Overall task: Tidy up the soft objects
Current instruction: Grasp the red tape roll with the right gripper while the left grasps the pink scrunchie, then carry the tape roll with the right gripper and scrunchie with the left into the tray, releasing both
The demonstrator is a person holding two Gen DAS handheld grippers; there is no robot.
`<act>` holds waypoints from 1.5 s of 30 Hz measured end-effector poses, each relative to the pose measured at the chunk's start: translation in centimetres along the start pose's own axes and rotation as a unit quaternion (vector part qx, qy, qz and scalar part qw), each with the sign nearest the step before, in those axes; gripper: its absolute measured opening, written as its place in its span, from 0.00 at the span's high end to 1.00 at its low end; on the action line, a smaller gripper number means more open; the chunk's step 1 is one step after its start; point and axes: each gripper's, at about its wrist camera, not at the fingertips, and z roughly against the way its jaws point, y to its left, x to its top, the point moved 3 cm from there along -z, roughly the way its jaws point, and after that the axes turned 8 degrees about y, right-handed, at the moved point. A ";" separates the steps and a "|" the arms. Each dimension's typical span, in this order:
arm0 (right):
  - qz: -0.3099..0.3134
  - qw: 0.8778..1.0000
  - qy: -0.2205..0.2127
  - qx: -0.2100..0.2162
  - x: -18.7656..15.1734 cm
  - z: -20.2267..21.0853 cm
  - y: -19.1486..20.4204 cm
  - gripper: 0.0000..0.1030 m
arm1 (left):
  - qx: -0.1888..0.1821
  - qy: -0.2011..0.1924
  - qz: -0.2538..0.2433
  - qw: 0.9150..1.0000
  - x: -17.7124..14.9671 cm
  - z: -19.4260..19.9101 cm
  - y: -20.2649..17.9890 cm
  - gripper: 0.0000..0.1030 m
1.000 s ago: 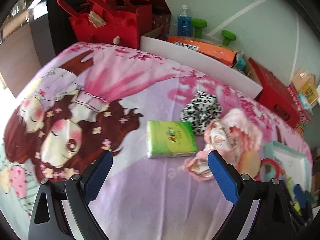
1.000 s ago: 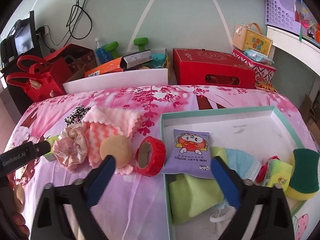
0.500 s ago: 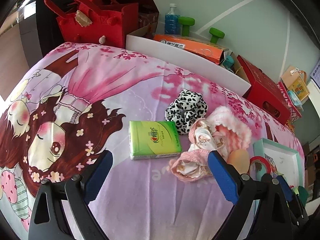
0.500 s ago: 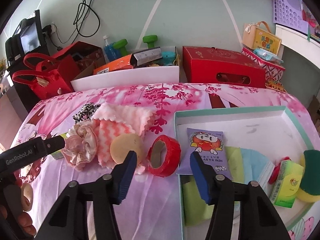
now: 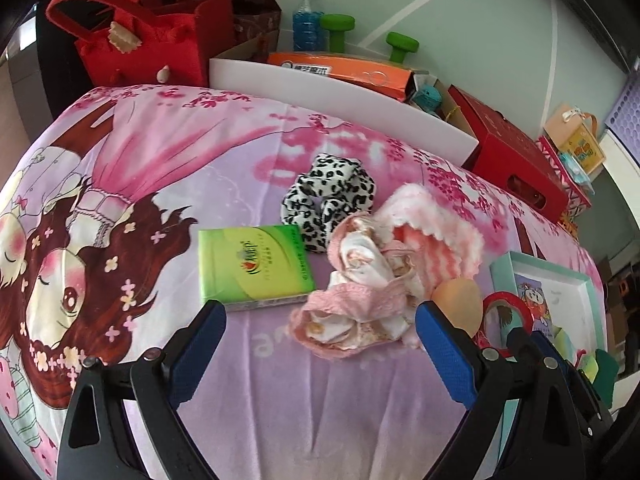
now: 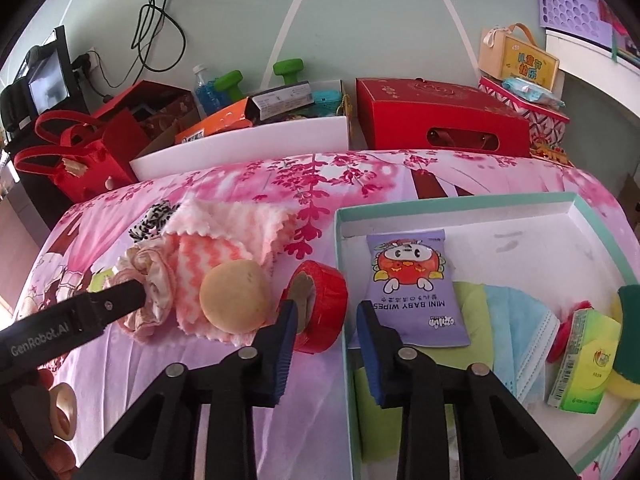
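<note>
On the pink printed bedsheet lie a green tissue pack (image 5: 256, 266), a leopard-print scrunchie (image 5: 328, 200), a pink frilly scrunchie (image 5: 356, 300), a pink-white wavy cloth (image 5: 436, 240) and a tan round sponge (image 5: 458, 304). My left gripper (image 5: 320, 328) is open and empty, just short of the tissue pack and pink scrunchie. My right gripper (image 6: 326, 316) is partly closed with nothing between its jaws, over the box's left edge beside a red tape roll (image 6: 320, 312). The teal-rimmed box (image 6: 460, 204) holds a baby wipes pack (image 6: 416, 280), green cloth, a blue mask, a tissue pack (image 6: 584, 364) and a sponge.
Behind the bed stand a red felt bag (image 5: 148, 40), a white bin (image 6: 240, 148) with an orange carton, green dumbbells and a blue bottle, and a red gift box (image 6: 440, 116). The left gripper's arm (image 6: 72, 324) crosses the right wrist view at lower left.
My left gripper moved forward and right toward the tissue pack and pink scrunchie. My right gripper narrowed from wide open to a small gap and shifted left toward the tape roll.
</note>
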 end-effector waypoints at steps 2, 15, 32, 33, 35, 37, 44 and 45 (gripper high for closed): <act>-0.001 1.000 -0.004 0.005 0.2 0.1 -0.1 0.71 | -0.003 0.003 -0.001 1.000 0.1 -0.3 -0.2 0.16; -0.009 1.000 -0.005 0.020 0.3 -0.2 -0.3 0.80 | -0.015 0.020 -0.002 1.000 0.1 -1.7 -1.1 0.78; -0.025 0.998 -0.040 0.052 1.0 3.0 -1.2 0.83 | -0.020 -0.053 -0.012 0.998 1.1 3.7 -1.7 0.92; -0.025 0.997 -0.042 0.052 1.1 3.2 -1.2 0.84 | -0.021 -0.057 -0.014 0.998 1.1 4.1 -1.8 0.92; -0.026 0.997 -0.044 0.052 1.1 3.4 -1.3 0.84 | -0.024 -0.063 -0.020 0.998 1.1 4.6 -2.1 0.92; -0.028 0.997 -0.046 0.055 1.2 3.7 -1.4 0.84 | -0.025 -0.068 -0.024 0.997 1.0 5.1 -2.4 0.92; -0.028 0.996 -0.061 0.061 1.4 4.9 -1.8 0.84 | -0.024 -0.087 -0.033 0.995 0.9 6.6 -3.1 0.92; -0.028 0.996 -0.063 0.062 1.4 5.1 -1.8 0.84 | -0.024 -0.090 -0.036 0.995 0.9 6.9 -3.3 0.92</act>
